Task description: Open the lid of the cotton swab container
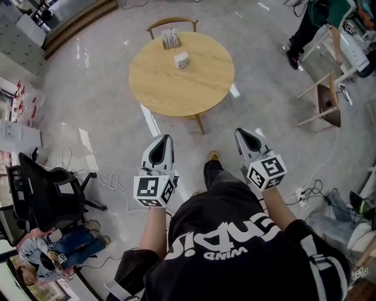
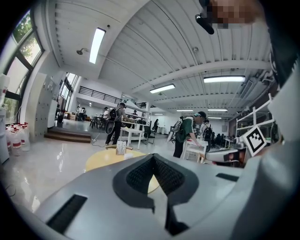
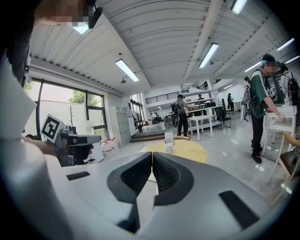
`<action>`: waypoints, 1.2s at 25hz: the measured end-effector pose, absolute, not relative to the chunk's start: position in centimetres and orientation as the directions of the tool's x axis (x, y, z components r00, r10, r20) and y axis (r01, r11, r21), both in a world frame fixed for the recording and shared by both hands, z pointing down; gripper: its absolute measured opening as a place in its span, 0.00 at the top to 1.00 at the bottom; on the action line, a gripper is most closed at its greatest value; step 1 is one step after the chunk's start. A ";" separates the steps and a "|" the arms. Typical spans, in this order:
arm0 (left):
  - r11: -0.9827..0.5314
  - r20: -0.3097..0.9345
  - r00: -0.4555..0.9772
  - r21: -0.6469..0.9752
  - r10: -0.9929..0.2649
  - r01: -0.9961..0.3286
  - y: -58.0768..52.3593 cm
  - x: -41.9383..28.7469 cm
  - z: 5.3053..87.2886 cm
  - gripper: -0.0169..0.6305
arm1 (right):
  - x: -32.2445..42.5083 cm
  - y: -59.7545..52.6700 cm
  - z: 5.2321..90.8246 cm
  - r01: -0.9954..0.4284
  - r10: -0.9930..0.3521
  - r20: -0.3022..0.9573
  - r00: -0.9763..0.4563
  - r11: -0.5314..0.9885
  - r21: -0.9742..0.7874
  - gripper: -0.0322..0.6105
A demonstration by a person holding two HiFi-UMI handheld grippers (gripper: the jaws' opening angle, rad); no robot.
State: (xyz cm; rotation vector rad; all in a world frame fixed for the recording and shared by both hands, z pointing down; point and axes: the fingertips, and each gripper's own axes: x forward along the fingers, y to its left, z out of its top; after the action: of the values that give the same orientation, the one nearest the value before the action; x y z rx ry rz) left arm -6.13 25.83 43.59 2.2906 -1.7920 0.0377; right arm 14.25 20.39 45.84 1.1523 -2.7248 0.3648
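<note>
Head view, looking steeply down. Nearest the camera, the wearer's black printed top (image 1: 235, 241) fills the lower frame, and both forearms reach forward from it. I read the left claw (image 1: 166, 139) as fully closed, its two dark pads meeting along one seam with nothing between them. The right claw (image 1: 240, 132) is likewise closed and empty. Both hang over the glossy grey floor (image 1: 106, 111), well short of the table (image 1: 200, 94). Out to the left stands a black office chair (image 1: 50, 191), with cables trailing on the floor beside it. Ahead, the round wooden table carries the cotton swab container (image 1: 181, 59), a small white box near the far centre of the top, well apart from either claw; its lid is too small for me to read. Just behind it, at the far edge, stands a card holder (image 1: 171, 38), and beyond that a wooden chair (image 1: 172, 22). Farthest off, at upper right, is a person in a green top (image 1: 322, 13)
</note>
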 end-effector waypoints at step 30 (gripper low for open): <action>-0.051 0.171 0.077 0.150 -0.982 -0.987 9.1 -5.1 41.5 0.96 | 14.5 0.3 45.3 -0.599 -0.552 0.244 -0.797 0.776 -0.200 0.95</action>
State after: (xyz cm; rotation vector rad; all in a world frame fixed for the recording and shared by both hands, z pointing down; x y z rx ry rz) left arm -5.05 9.13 41.54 2.1257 -1.9923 0.0323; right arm 14.49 0.30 45.32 0.9141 -2.7969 0.4019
